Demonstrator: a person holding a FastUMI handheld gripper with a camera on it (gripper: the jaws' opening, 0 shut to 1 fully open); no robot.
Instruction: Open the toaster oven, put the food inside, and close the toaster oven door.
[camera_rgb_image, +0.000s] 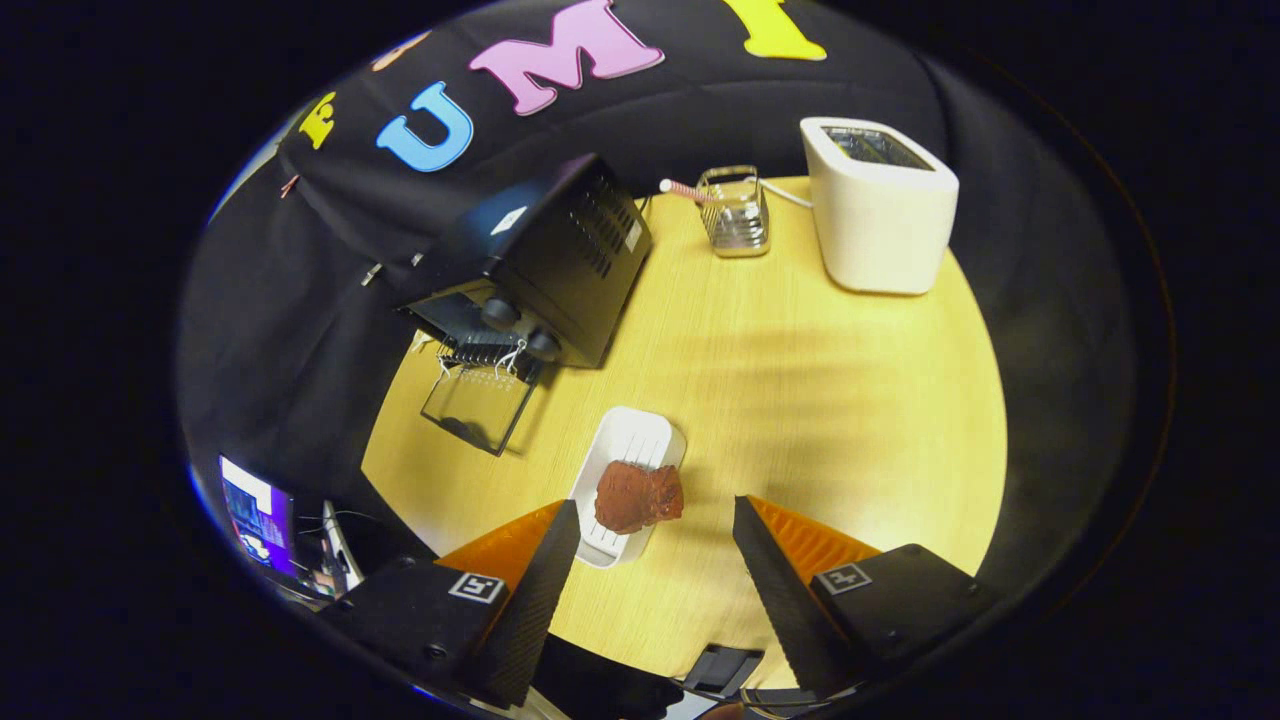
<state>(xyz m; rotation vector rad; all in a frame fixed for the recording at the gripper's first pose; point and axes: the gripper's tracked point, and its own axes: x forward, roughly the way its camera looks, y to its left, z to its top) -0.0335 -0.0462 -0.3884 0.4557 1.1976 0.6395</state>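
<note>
— Two fingers of my tongs (655, 540) stand apart, the meat (638, 496) between their tips on its white tray (628, 440).

— Grip?

— Looks soft, maybe slick; I'd pinch its thick middle. Beyond, the toaster oven (530, 270) door (478, 405) hangs open.
</note>
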